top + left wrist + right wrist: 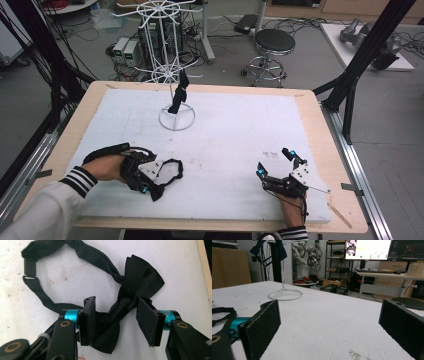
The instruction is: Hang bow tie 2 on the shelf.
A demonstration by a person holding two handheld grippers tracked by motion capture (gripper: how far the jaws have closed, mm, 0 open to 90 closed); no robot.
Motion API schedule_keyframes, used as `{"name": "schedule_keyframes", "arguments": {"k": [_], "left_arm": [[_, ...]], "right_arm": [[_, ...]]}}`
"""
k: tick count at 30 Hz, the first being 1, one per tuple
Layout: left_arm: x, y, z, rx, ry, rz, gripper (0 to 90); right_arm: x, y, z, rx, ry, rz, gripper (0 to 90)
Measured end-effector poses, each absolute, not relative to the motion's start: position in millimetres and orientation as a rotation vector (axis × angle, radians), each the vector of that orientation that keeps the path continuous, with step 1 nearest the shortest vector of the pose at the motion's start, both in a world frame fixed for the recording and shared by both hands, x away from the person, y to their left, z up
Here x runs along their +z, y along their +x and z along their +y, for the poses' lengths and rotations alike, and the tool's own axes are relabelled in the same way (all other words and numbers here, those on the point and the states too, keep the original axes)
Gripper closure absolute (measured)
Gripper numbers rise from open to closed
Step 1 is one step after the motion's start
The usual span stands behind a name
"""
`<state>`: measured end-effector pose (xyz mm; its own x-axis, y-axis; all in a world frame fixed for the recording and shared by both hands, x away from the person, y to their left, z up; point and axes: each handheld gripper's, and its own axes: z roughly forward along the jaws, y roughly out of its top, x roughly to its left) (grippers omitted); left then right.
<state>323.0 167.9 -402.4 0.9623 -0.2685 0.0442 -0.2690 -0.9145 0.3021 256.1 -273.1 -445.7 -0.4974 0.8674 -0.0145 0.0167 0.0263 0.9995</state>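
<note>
A black bow tie with a looped strap lies flat on the white mat. My left gripper is open, its jaws standing either side of the tie's centre knot with gaps on both sides. From above, that left gripper sits at the mat's front left with the strap curling beside it. A second black bow tie hangs on a white wire rack at the back. My right gripper rests open at the front right, and its wide-apart jaws hold nothing.
The rack's ring base stands on the mat ahead of the right gripper. A thin wooden stick lies on the table's front right corner. A black stool and black frame posts stand beyond the table.
</note>
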Motion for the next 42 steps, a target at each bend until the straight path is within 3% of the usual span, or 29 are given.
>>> {"name": "schedule_keyframes", "arguments": {"k": [11,19,32,42], "left_arm": [[-408,326,168,-0.075,2.814,-0.298,52.2],[-408,329,167,-0.052,2.824,-0.223,73.3],[-405,329,172,-0.027,2.773,-0.155,75.2],[-390,330,184,0.039,2.58,-0.06,75.5]], "right_arm": [[-446,257,-273,1.548,0.919,1.614,3.2],[-446,256,-273,1.55,0.922,1.612,3.1],[-449,257,-274,1.549,0.914,1.598,3.1],[-454,256,-273,1.544,0.912,1.603,3.1]]}}
